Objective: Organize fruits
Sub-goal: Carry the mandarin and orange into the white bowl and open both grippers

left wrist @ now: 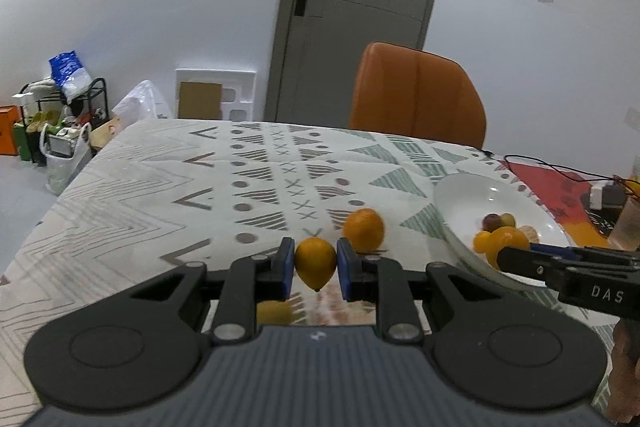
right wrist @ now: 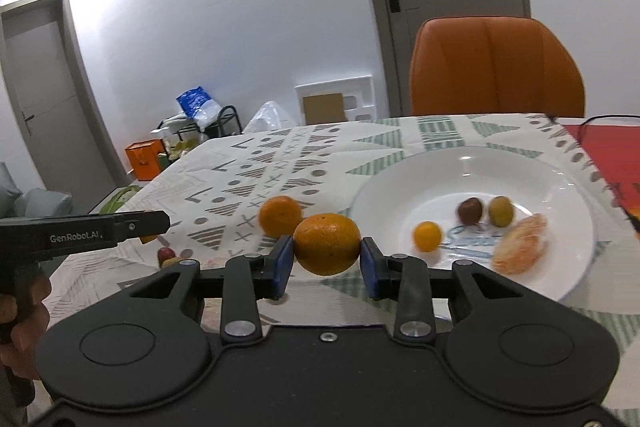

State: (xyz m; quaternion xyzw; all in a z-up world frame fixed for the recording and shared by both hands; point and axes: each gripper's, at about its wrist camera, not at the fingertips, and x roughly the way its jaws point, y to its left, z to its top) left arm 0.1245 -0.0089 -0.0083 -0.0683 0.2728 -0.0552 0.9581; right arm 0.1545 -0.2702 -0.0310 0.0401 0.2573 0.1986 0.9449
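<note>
The left gripper [left wrist: 316, 269] is clamped on a small yellow lemon [left wrist: 315, 263], its blue pads pressing the fruit's two sides; the lemon hangs clear above the patterned tablecloth [left wrist: 160, 195] with its long axis near upright and its pointed tip aimed down. Below it, behind the gripper's linkage, a yellow blur [left wrist: 273, 311] lies on the cloth, too hidden to name. The right gripper [right wrist: 326, 259] is clamped on a mandarin [right wrist: 327, 243], the wider fruit held with its long axis level, running from pad to pad, lifted off the cloth just left of the white plate [right wrist: 560, 187]. A second mandarin [right wrist: 280, 215] sits on the cloth just behind the held one. In the plate lie a small round yellow fruit [right wrist: 427, 236], a reddish-brown oval fruit [right wrist: 469, 210] and a green one [right wrist: 501, 211] side by side, both near upright but blurred, and a peeled mandarin [right wrist: 520, 245] near the right rim. In the right wrist view the left gripper enters from the left edge, hiding most of what it carries, and two small fruits [right wrist: 166, 256], red and greenish, peek out below it. Beyond the table stands an orange chair [right wrist: 496, 67], cut off by the table edge.
</note>
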